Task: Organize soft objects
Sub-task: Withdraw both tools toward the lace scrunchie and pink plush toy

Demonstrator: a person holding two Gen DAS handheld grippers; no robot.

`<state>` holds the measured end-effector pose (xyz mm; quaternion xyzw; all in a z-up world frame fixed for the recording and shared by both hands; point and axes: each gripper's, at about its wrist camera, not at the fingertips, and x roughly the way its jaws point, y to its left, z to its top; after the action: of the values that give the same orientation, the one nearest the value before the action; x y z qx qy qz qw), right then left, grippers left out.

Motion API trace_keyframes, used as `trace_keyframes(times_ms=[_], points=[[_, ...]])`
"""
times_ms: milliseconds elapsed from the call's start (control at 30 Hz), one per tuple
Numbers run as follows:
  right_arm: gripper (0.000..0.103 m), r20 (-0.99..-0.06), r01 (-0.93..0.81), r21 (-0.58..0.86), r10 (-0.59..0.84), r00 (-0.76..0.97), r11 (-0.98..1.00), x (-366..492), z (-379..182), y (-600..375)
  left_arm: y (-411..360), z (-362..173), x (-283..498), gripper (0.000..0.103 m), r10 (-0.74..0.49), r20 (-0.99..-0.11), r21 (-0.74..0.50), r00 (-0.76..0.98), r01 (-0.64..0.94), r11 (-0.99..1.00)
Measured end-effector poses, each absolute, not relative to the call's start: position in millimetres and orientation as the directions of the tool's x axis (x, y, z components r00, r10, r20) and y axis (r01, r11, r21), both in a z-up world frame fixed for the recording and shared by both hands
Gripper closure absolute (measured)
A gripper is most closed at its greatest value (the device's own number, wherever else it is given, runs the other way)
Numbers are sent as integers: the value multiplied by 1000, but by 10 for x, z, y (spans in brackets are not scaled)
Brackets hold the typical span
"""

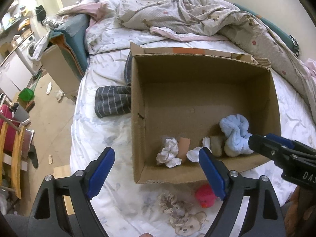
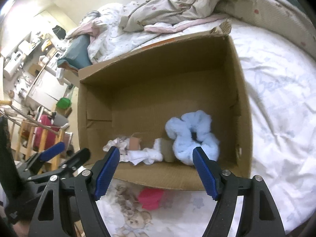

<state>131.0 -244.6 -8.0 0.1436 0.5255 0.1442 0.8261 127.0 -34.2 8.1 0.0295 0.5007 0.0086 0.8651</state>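
Note:
An open cardboard box (image 1: 274, 98) (image 2: 242, 106) sits on the bed. Inside along its near wall lie a fluffy light blue scrunchie (image 1: 235, 132) (image 2: 194, 136), a white patterned scrunchie (image 1: 169, 155) (image 2: 118, 145), white cloth (image 1: 194, 154) (image 2: 146, 156) and a beige piece (image 1: 216, 145) (image 2: 167, 150). A pink soft object (image 1: 205, 195) (image 2: 151, 198) and a beige scrunchie (image 1: 167, 199) lie on the sheet in front of the box. My left gripper (image 1: 157, 174) is open and empty above the near wall. My right gripper (image 2: 156, 173) is open and empty just before the blue scrunchie.
Striped grey socks (image 1: 112, 100) lie left of the box. A crumpled quilt (image 1: 197, 13) covers the far side of the bed. The bed's left edge drops to a cluttered floor with a wooden chair (image 1: 13, 154) and a green container (image 1: 26, 94).

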Motion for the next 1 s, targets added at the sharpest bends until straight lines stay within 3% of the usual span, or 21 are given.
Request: trace_keyframes(times_ms=[400,767,1000], points=[[23,-849,-81,271,278,450,959,919,46,-2516,58,124,838,17,31,-867,10,498,-46,999],[23,-856,-4,357,329,398,934,592,-110,-2662,346,27,519,17,33,-874,-37,485,-135,990],[23,-882,37,381,352,312,924,347,-375,-2628,313,-322,474,17,-41,-920,-111,390,-157,981]])
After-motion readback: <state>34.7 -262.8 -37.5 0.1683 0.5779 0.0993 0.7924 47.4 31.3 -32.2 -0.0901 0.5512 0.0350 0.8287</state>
